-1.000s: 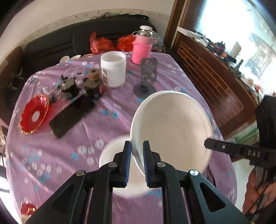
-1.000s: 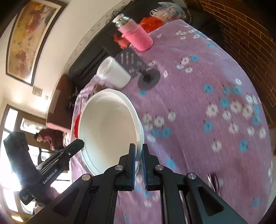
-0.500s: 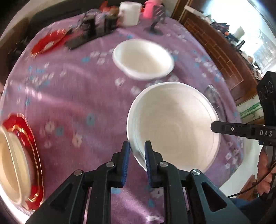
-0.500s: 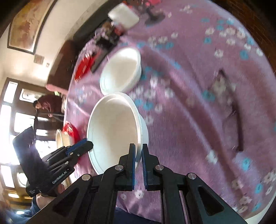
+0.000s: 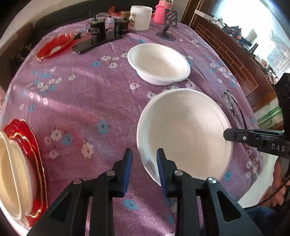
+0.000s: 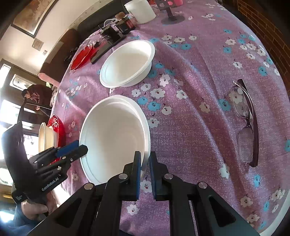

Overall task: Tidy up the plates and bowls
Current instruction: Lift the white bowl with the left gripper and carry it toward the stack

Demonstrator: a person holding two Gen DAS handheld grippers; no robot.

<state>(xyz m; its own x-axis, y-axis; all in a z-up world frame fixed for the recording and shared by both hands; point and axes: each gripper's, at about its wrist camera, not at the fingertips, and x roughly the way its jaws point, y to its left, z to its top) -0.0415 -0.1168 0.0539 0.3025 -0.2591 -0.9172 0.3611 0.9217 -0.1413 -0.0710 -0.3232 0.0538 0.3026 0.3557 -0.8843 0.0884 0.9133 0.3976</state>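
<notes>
A large white bowl (image 5: 184, 134) (image 6: 114, 134) rests on the purple flowered tablecloth (image 5: 81, 101) near its front edge. My left gripper (image 5: 143, 158) straddles the bowl's near rim. Its jaws are opening, and the outer pad stands clear of the rim. My right gripper (image 6: 145, 159) is shut on the opposite rim, the pads only just easing apart. A second white bowl (image 5: 159, 67) (image 6: 126, 63) sits farther back. Cream bowls (image 5: 10, 174) are stacked on a red plate (image 5: 34, 148) at the left edge.
Folded glasses (image 6: 244, 123) lie right of the held bowl. At the back are another red plate (image 5: 54, 47), a black phone (image 5: 85, 45), small black devices (image 5: 97, 29), a white jar (image 5: 141, 17) and a phone stand (image 5: 167, 23). A person (image 6: 36, 92) is beyond the table.
Both grippers brought the large bowl down and toward the table's near edge. Since then the left jaws have spread apart off the rim; the right still pinches it.
</notes>
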